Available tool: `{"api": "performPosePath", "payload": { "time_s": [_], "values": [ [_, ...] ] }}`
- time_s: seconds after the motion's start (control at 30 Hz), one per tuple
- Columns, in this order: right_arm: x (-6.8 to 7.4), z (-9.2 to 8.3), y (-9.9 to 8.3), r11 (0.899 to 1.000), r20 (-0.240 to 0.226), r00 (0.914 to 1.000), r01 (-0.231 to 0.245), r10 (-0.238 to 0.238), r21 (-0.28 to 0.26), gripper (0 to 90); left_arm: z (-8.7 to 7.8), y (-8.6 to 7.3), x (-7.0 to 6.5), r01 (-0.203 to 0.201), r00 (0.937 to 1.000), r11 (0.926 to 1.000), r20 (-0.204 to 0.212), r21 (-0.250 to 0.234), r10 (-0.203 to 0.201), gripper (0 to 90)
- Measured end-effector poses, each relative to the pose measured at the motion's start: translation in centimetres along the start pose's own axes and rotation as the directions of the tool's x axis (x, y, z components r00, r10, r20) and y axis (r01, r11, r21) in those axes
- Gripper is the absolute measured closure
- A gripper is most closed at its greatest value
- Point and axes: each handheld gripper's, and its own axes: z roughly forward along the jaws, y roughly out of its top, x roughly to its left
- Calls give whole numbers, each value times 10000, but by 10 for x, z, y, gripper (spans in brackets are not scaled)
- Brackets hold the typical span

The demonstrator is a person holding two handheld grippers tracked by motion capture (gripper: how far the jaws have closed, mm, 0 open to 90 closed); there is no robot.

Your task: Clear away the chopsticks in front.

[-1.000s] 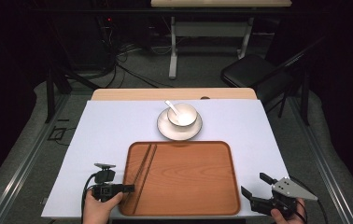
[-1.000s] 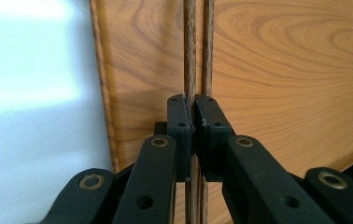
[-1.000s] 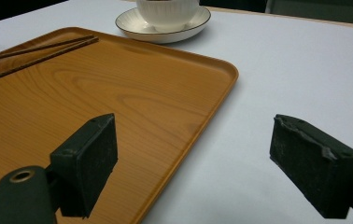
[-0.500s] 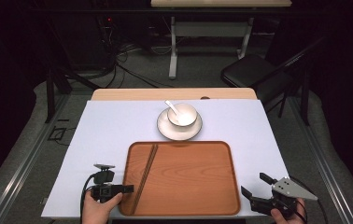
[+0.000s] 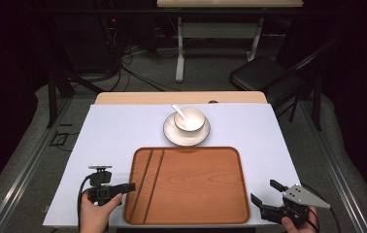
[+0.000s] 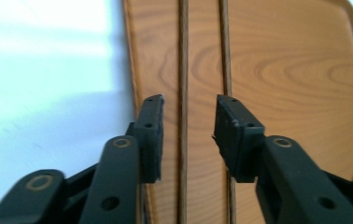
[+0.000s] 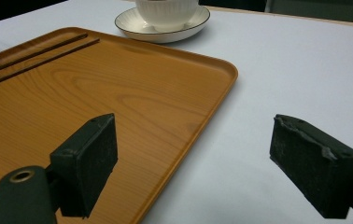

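A wooden tray (image 5: 196, 189) lies at the table's near middle. Two dark chopsticks (image 5: 151, 179) lie side by side along its left part. My left gripper (image 5: 132, 186) sits at the tray's left rim and is open. In the left gripper view one chopstick (image 6: 183, 70) runs through the gap of that gripper (image 6: 188, 100), and the other chopstick (image 6: 224, 65) lines up with the right jaw. My right gripper (image 5: 265, 192) is off the tray's near right corner, and it (image 7: 198, 126) stands wide open with nothing in it.
Beyond the tray's far edge a white bowl (image 5: 189, 119) with a white spoon (image 5: 178, 110) stands on a saucer (image 5: 172, 132). A white sheet (image 5: 108, 141) covers the table. A black chair (image 5: 259, 77) stands on the floor at the back right.
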Motion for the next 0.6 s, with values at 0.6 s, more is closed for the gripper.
{"api": "performPosePath", "payload": {
  "time_s": [0.6],
  "values": [
    [1, 1, 0, 10000, 87, 10000, -31, 31, 26, 147, 2, 17, 26, -783, 9930, 9814, -1014, -1750, 612, 451]
  ]
}}
